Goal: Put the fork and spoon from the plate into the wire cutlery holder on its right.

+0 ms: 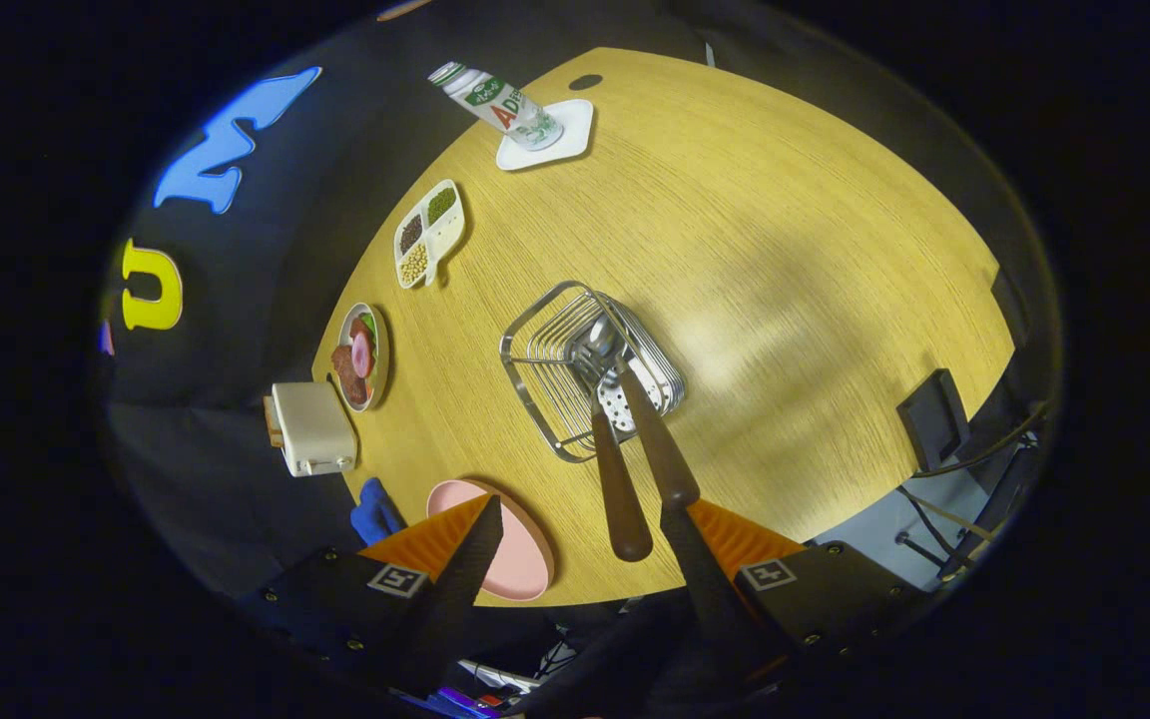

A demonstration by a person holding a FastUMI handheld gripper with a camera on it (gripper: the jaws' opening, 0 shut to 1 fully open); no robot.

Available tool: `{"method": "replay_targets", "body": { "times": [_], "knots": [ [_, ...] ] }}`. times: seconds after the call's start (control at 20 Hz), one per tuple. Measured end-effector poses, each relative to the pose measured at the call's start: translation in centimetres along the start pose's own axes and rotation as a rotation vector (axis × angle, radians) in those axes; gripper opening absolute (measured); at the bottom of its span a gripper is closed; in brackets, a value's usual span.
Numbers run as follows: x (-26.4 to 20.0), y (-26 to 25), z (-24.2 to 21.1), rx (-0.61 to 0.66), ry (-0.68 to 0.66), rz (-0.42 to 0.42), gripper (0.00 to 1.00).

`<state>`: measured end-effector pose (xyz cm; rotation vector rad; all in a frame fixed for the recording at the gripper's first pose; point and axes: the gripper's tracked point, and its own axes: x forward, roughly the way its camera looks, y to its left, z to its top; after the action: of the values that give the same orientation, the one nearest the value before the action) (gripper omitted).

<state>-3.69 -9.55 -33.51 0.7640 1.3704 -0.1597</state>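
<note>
Fingers (585,519) spread apart, grasping nothing. Left to right on round wooden worktop (785,250): empty pink round plate (520,554), then brown-handled fork (615,469) and spoon (650,429) standing tilted in silver wire cutlery holder (555,359).

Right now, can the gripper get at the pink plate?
Probably yes: the gripper is open, and the pink plate lies bare just ahead of its fingers, with nothing over it.

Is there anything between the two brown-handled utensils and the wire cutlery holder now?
No. The two brown-handled utensils already lean with their heads in the silver wire cutlery holder. The gripper has open jaws; one touches a handle. The pink plate lies bare.
</note>
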Motion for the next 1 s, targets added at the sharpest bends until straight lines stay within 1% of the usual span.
{"method": "replay_targets", "body": {
  "times": [0.15, 0.35, 0.5, 0.6, 0.8, 1.0],
  "knots": [
    [-1.4, 0.1, 1.0, -0.069, -0.070, -0.027, 0.98],
    [-3.2, 1.1, 1.7, -0.154, -0.143, -0.042, 0.98],
    [-4.3, 2.2, 1.9, -0.203, -0.195, -0.030, 0.98],
    [-5.4, 2.7, 2.5, -0.241, -0.259, -0.025, 0.98],
    [-9.0, 4.3, 5.6, -0.343, -0.487, -0.019, 0.98],
    [-15.2, 5.7, 7.5, -0.429, -0.736, -0.029, 0.98]
  ]
}}
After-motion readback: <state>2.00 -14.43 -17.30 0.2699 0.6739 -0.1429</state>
